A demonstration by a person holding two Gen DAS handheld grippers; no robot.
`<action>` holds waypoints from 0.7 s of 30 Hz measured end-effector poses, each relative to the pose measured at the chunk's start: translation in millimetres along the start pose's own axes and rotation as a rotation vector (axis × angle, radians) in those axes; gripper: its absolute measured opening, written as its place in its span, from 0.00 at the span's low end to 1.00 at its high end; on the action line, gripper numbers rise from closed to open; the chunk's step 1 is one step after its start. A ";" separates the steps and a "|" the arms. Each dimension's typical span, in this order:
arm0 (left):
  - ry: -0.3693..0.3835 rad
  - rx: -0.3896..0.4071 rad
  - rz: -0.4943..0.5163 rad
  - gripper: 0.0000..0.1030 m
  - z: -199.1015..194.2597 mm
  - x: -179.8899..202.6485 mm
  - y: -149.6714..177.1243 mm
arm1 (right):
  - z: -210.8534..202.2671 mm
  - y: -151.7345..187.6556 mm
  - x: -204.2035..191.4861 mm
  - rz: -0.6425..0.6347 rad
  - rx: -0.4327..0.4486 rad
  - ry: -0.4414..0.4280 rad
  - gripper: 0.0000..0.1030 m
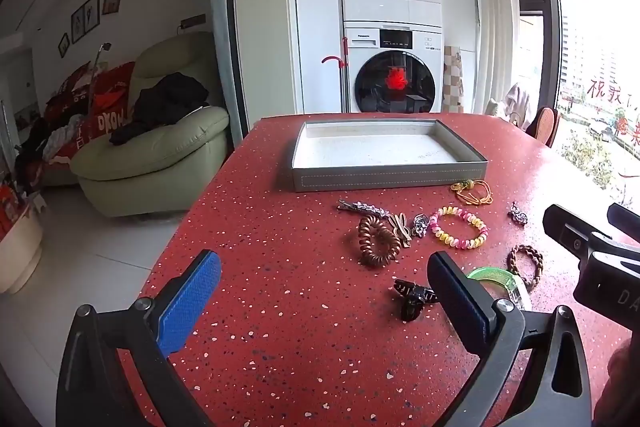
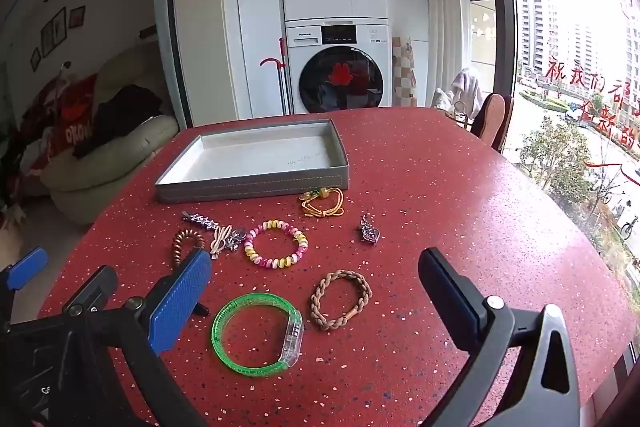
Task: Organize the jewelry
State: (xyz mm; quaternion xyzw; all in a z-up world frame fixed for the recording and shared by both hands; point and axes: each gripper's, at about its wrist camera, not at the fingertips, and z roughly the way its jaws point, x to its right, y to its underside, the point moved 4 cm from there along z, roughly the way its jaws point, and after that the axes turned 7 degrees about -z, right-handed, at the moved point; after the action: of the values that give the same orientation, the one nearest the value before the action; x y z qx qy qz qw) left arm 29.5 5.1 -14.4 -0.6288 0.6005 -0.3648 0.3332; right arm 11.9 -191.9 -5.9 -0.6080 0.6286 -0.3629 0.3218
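Observation:
A grey tray (image 1: pixel 390 177) (image 2: pixel 252 183) with a white lining stands empty on the red table. In front of it lie a pink-yellow bead bracelet (image 1: pixel 460 227) (image 2: pixel 276 243), a copper coil tie (image 1: pixel 378 241) (image 2: pixel 186 241), a yellow cord (image 1: pixel 474 191) (image 2: pixel 323 205), a silver clip (image 1: pixel 362 207) (image 2: pixel 199 219), a silver pendant (image 1: pixel 517 213) (image 2: pixel 369 229), a braided brown bracelet (image 1: pixel 526 265) (image 2: pixel 341 299), a green bangle (image 1: pixel 498 277) (image 2: pixel 256 333) and a black claw clip (image 1: pixel 412 297). My left gripper (image 1: pixel 324 297) is open and empty. My right gripper (image 2: pixel 314 297) is open and empty above the bangle and braided bracelet.
The red speckled table (image 1: pixel 280 307) (image 2: pixel 460 187) drops off at its left edge toward a pale green sofa (image 1: pixel 160 147). Two stacked washing machines (image 1: pixel 390 27) stand behind the table. A chair back (image 2: pixel 494 123) and a window are at the right.

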 end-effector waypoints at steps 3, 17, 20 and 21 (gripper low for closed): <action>0.001 -0.001 -0.001 1.00 0.1 0.0 0.4 | -2.4 -1.6 0.5 0.002 0.003 -0.001 1.00; 0.007 -0.005 -0.016 1.00 -3.8 -5.0 -0.1 | -4.0 -1.9 -0.1 0.001 0.010 -0.006 1.00; 0.008 -0.006 -0.019 1.00 -4.2 -6.4 0.0 | -5.3 -1.5 0.1 0.002 0.015 -0.003 1.00; 0.008 -0.005 -0.019 1.00 -4.7 -6.4 -0.2 | -5.2 -1.8 0.4 0.003 0.015 -0.003 1.00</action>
State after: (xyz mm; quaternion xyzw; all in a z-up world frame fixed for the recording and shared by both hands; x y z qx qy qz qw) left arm 25.5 11.6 -12.2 -0.6338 0.5966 -0.3692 0.3256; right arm 8.4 -191.9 -1.6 -0.6050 0.6263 -0.3662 0.3280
